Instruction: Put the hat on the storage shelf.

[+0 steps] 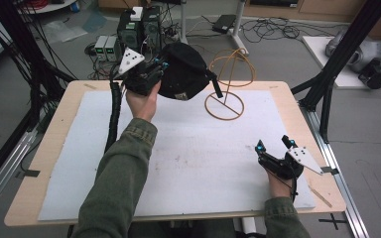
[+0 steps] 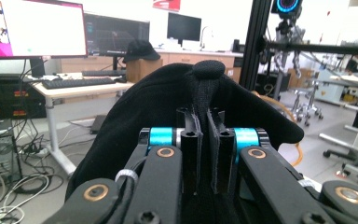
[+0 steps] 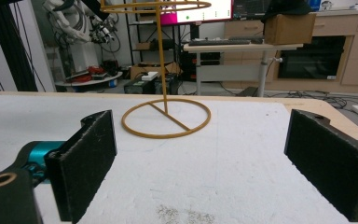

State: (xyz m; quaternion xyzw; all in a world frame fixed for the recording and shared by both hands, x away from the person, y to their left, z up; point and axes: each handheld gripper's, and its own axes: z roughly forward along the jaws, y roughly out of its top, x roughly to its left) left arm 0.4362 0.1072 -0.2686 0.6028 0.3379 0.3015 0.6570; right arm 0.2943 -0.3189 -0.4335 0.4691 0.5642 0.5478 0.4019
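high view: a black fabric cap (image 1: 184, 70) is held aloft at 11 o'clock, pinched in the closed left gripper (image 1: 155, 69), just beside the gold wire hat stand (image 1: 226, 89), apparently for hanging; the right gripper (image 1: 274, 145) rests wide open at 4 o'clock.

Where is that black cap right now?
In the high view the black cap hangs above the table's far left part, pinched in the left gripper, just left of the gold wire stand.

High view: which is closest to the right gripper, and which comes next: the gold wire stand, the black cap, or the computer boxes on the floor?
From the right gripper:
1. Gold wire stand, on the table's far middle.
2. Black cap, held up at far left.
3. Computer boxes, on the floor beyond the table.
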